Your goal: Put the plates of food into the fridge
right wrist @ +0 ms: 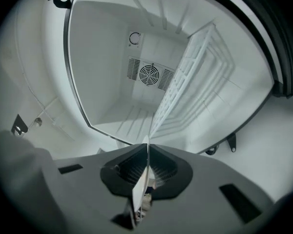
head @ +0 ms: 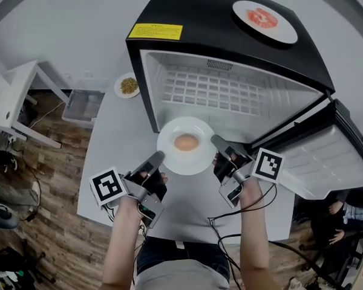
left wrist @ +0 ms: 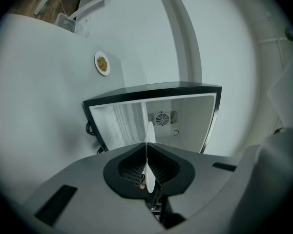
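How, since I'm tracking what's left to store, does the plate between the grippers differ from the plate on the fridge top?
The plate between the grippers holds one round tan item; the plate on the fridge top holds red food. The first is clamped at its rim by the left gripper and right gripper, before the open fridge; the second lies untouched. Both are white and round.

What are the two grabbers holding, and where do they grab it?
One white plate with a round piece of food: the left gripper pinches its left rim, the right gripper its right rim.
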### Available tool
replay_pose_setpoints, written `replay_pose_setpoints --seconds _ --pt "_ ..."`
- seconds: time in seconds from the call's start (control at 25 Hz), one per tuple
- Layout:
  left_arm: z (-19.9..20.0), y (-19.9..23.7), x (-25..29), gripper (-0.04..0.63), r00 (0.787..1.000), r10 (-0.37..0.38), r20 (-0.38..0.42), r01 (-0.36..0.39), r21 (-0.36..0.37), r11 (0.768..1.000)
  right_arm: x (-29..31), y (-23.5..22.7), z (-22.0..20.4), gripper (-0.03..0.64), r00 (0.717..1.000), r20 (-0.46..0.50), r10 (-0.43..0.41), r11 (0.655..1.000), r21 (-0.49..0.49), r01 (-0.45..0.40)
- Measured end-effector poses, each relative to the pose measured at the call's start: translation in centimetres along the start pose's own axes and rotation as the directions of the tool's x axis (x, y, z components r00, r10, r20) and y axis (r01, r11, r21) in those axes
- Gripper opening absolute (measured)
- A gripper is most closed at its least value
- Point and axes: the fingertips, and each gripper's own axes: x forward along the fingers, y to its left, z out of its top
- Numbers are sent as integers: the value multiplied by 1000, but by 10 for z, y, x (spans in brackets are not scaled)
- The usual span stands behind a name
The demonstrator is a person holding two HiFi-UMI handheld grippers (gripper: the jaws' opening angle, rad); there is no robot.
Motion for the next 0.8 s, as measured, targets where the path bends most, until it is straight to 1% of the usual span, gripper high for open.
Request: replay_pose_setpoints --seconds 0.16,0.32,0.44,0.68,0.8 --pt "11 -6 8 18 1000 -19 2 19 9 1000 10 7 13 25 1000 24 -2 999 -39 3" --pt "40 -7 33 18 1000 -16 14 16 4 1000 38 3 39 25 998 43 -51 997 -48 53" --pt "55 -6 45 18 1000 -4 28 4 -1 1000 54 -1 50 25 995 47 -82 995 -45 85" --pt "62 -1 53 17 998 17 57 -15 -26 1000 69 -6 56 25 993 42 -111 993 -46 113" --pt "62 0 57 17 997 23 72 -20 -44 999 73 -8 60 26 989 39 -142 987 -76 144"
